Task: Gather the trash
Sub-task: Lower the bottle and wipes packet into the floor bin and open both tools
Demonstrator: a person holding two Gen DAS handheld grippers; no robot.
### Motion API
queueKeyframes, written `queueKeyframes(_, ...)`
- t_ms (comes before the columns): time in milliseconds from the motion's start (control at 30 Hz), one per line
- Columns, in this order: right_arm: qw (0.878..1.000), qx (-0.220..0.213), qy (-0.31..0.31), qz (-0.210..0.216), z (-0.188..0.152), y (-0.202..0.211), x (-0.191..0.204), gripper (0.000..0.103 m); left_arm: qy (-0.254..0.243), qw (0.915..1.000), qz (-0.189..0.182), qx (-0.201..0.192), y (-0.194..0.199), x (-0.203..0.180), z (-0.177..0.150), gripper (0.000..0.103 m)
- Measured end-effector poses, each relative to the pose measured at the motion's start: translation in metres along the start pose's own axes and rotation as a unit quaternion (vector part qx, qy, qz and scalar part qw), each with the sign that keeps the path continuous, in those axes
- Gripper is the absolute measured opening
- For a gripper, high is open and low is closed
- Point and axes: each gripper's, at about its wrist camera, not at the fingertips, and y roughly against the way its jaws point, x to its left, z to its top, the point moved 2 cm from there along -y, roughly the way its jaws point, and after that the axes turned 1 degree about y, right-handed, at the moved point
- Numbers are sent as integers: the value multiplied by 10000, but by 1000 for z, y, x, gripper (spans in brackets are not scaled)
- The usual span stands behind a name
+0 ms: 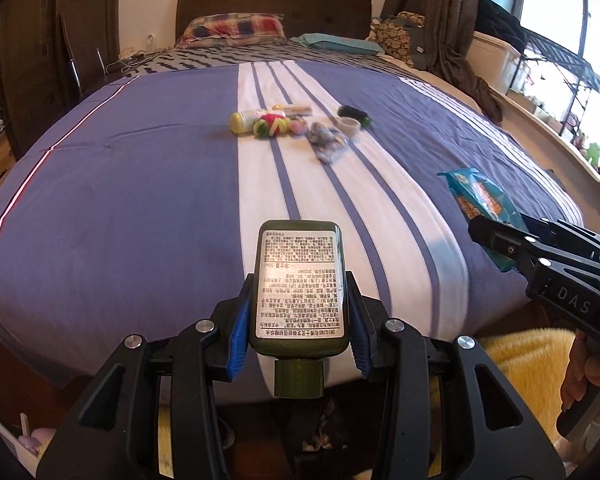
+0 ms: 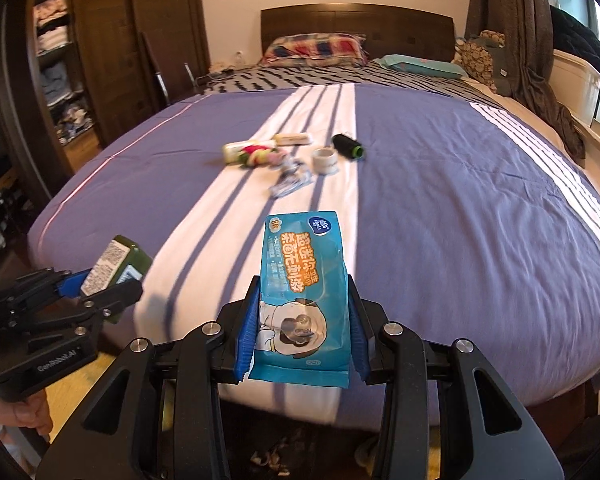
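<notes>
My left gripper (image 1: 299, 312) is shut on a dark green tube (image 1: 299, 280) with a white printed label, cap toward the camera, held over the foot of the bed; it also shows in the right wrist view (image 2: 114, 268). My right gripper (image 2: 303, 320) is shut on a blue wet-wipe packet (image 2: 303, 292), seen in the left wrist view (image 1: 480, 204) too. Mid-bed lie a yellow-capped bottle (image 1: 246, 120), a colourful ball toy (image 1: 274, 126), a crumpled wrapper (image 1: 327, 140), a white tape roll (image 1: 350, 125), a black thread spool (image 2: 347, 146) and a cream tube (image 1: 294, 109).
The bed has a purple and white striped cover (image 1: 140, 184), pillows (image 1: 232, 30) and a dark headboard (image 1: 272, 4). A wardrobe (image 2: 100, 60) stands left, a curtain (image 1: 448, 20) and window ledge right. Floor litter (image 2: 272, 460) lies below the bed's foot.
</notes>
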Motion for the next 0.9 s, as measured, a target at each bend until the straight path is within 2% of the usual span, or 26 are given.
queueKeyframes(300,9989,406,-109,185,-62,5,10,39,-68,9993,-133,333,8,-6,-59,40)
queueKeyframes(467,9952,925,-140,285,-101,-15,15,39,29,9962,-194,854,-14,0,-98,40)
queueKeyframes(700,9863,1600,-185,368,-143,-48,22,39,118,9874,-269,1556,-53,-2,-140,40)
queueKeyframes(900,9766,2098,-283,376,-167,-72,22,39,268,9749,-382,2176,-87,2,-167,40)
